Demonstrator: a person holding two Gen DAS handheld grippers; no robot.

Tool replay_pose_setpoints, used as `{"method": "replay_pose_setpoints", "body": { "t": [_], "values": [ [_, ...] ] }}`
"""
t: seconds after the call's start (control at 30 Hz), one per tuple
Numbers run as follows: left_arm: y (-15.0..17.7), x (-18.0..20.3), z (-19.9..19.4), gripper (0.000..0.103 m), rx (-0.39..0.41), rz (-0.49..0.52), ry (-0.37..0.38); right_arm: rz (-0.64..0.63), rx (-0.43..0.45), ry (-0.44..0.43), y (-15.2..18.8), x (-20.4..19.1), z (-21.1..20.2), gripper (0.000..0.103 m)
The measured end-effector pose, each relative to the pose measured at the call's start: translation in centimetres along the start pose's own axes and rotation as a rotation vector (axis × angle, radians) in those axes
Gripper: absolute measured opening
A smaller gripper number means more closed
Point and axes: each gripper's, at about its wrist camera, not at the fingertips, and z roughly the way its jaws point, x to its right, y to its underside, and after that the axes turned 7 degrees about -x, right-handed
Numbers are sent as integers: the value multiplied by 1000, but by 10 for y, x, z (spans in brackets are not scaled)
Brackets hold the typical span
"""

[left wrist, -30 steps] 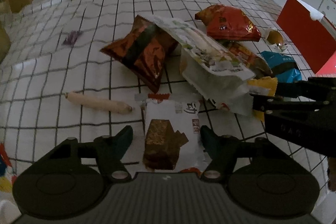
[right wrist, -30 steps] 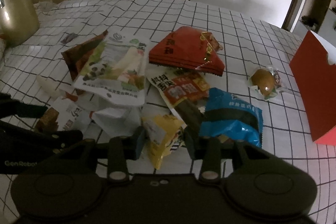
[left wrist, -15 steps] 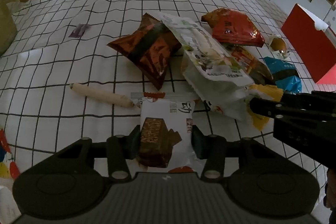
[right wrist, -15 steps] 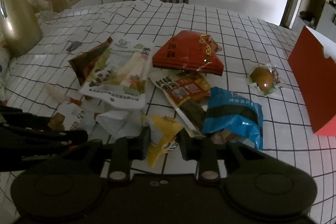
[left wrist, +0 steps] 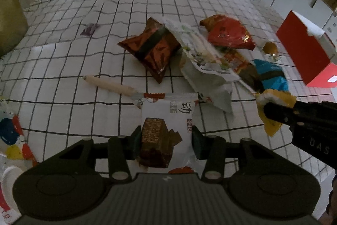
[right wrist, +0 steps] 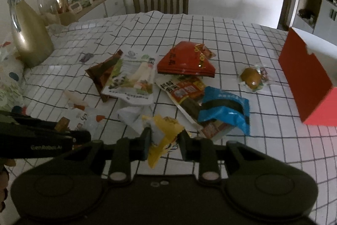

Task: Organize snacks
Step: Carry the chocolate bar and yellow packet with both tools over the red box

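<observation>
Two grippers, each clamped on one packet. The left gripper (left wrist: 166, 141), low centre of the left wrist view, pinches a white plastic snack packet printed with a brown wafer bar (left wrist: 167, 125); Chinese characters on it, not readable. The right gripper (right wrist: 165, 141), low centre of the right wrist view, pinches a crumpled yellow and white wrapper (right wrist: 163, 136).

Count on the white black-gridded tablecloth (right wrist: 221, 35), mid frame:
- one dark brown-orange foil bag (left wrist: 151, 47)
- one white-green pouch with a vegetable print (right wrist: 132, 77)
- one red bag with gold print (right wrist: 185, 62)
- one red-orange flat pack with bold Chinese lettering (right wrist: 183, 92)
- one blue and black bag (right wrist: 225, 109)
- one brown egg in clear wrap (right wrist: 251, 77)
- one pale sausage stick (left wrist: 109, 84)
- one small purple sachet (left wrist: 89, 29)

One red open carton (right wrist: 303, 79) at right edge. One gold jug (right wrist: 27, 33) at upper left. Gripper body reads "GenRobot.AI".
</observation>
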Motion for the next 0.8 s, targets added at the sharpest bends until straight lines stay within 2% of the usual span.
{"method": "replay_pose_setpoints", "body": {
  "t": [0.4, 0.6, 0.8],
  "values": [
    [-2, 32, -46, 46, 44, 24, 54, 74, 83, -9, 4, 38, -65, 26],
    [-14, 71, -67, 46, 86, 73, 106, 100, 116, 5, 0, 68, -90, 26],
    [-35, 127, -78, 46, 128, 143, 154, 121, 156, 20, -9, 107, -111, 26]
  ]
}}
